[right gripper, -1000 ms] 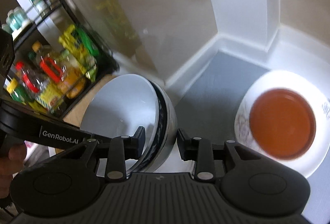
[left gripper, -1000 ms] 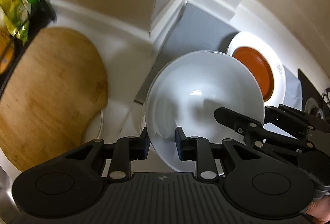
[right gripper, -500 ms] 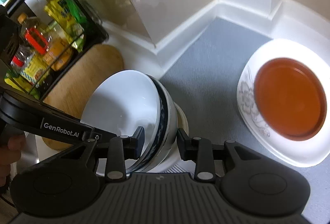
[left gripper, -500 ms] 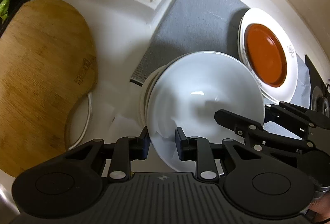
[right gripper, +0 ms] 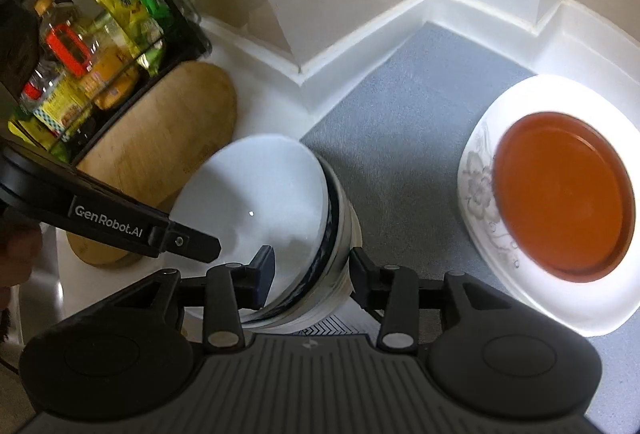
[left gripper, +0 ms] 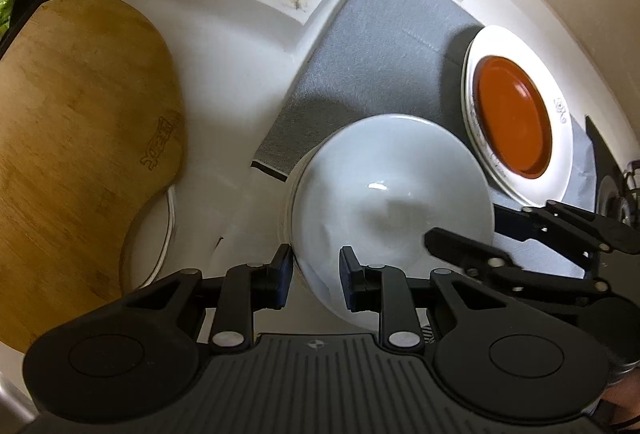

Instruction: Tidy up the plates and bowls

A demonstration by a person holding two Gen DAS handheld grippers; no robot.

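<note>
A white bowl (left gripper: 392, 202) sits nested on top of a blue-banded bowl (right gripper: 330, 234) and a further white bowl, at the near corner of the grey mat (left gripper: 380, 54). My left gripper (left gripper: 316, 274) is shut on the top bowl's near rim, one pad outside and one inside. My right gripper (right gripper: 312, 270) straddles the opposite rim with its jaws opening. Its outer pad stands clear of the stack. An orange plate (right gripper: 560, 194) lies on a white flowered plate (right gripper: 480, 186) further right on the mat.
A wooden cutting board (left gripper: 80, 138) lies left of the stack, with a white rim (left gripper: 170, 218) showing under its edge. A black rack (right gripper: 80, 54) of bottles and packets stands behind the board. A wall corner (right gripper: 300, 34) juts in behind the mat.
Both grippers came down with the white bowl, which now rests in the stack. The right jaws have widened off the rim. The left grip is unchanged.
</note>
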